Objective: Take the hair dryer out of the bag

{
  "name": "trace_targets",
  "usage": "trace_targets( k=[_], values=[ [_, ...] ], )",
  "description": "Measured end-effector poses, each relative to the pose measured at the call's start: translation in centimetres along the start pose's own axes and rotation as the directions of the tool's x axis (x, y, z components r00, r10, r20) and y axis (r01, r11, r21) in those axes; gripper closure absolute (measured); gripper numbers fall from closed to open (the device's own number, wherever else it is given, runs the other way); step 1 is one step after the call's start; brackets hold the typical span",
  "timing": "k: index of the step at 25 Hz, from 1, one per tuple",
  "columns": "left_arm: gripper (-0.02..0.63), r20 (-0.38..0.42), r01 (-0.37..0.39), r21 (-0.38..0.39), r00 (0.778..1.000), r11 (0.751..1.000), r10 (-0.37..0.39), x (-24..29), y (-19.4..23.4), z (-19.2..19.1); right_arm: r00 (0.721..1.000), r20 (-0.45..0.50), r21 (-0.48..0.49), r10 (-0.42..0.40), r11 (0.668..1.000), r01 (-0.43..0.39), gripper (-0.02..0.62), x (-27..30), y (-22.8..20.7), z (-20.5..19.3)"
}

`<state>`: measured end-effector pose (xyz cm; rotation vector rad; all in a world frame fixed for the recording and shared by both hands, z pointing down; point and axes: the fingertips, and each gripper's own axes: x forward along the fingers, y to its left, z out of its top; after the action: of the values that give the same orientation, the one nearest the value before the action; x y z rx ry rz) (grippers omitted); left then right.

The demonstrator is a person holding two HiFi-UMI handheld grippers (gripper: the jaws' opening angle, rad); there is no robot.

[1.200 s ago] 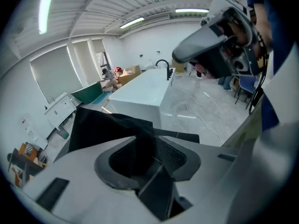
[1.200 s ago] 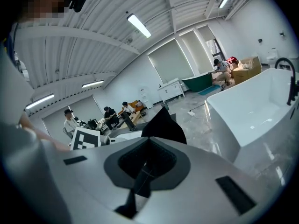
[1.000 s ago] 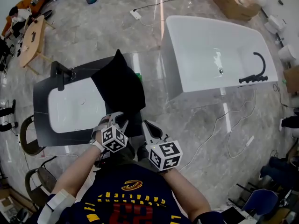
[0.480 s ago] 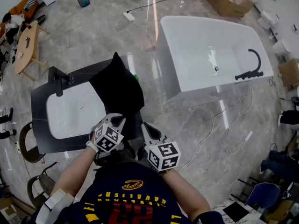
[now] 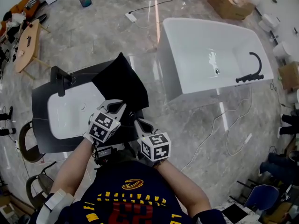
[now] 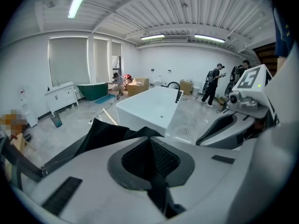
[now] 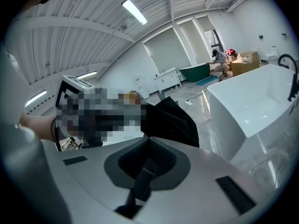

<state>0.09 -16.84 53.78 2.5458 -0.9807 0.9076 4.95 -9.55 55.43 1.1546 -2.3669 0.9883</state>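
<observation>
Both my tongs are pinched shut on the black cloth bag (image 5: 122, 80). My left tongs (image 5: 117, 106) clamp a fold of its soft, matte fabric between their dark, mesh-textured pads (image 6: 163, 158). My right tongs (image 5: 138, 123), just beside them, nip a narrow dark strip that looks like the bag's near edge. Ahead of both tongs the bag stands in a limp, pointed peak with creased sides, over the flat black slab of the bench (image 5: 42, 97). A smooth white basin (image 5: 70, 111) with rounded corners is sunk into the bench to the left of my left tongs. The hair dryer is hidden in every view. Beyond my right tongs a glossy white bathtub (image 5: 205, 55) with a curved black faucet (image 5: 252, 71) stands on the polished grey marble floor (image 5: 117, 27).
</observation>
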Motion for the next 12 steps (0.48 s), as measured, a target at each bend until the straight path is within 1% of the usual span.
trace_targets(
  k=[3,6,11,12],
  values=[
    [0.592,0.006,-0.016,-0.018,1.000,1.000,0.016,0.1,1.4,0.8,0.999,-0.049,-0.010,0.002,1.000,-0.003,0.586,1.5,-0.3,0.0],
    [0.592,0.007,-0.028,-0.056,1.000,0.998,0.028,0.1,2.9,0.7,0.996,-0.092,-0.018,0.003,1.000,-0.004,0.586,3.5,-0.7,0.0],
    [0.592,0.011,-0.048,-0.134,0.999,0.990,0.050,-0.1,5.2,0.0,0.990,-0.141,0.025,0.017,1.000,-0.014,0.586,7.0,-1.8,0.7],
    [0.592,0.012,-0.052,-0.144,0.998,0.988,0.054,-0.1,5.4,0.0,0.988,-0.153,0.021,0.011,1.000,-0.008,0.586,7.6,-2.1,0.9]
  ],
)
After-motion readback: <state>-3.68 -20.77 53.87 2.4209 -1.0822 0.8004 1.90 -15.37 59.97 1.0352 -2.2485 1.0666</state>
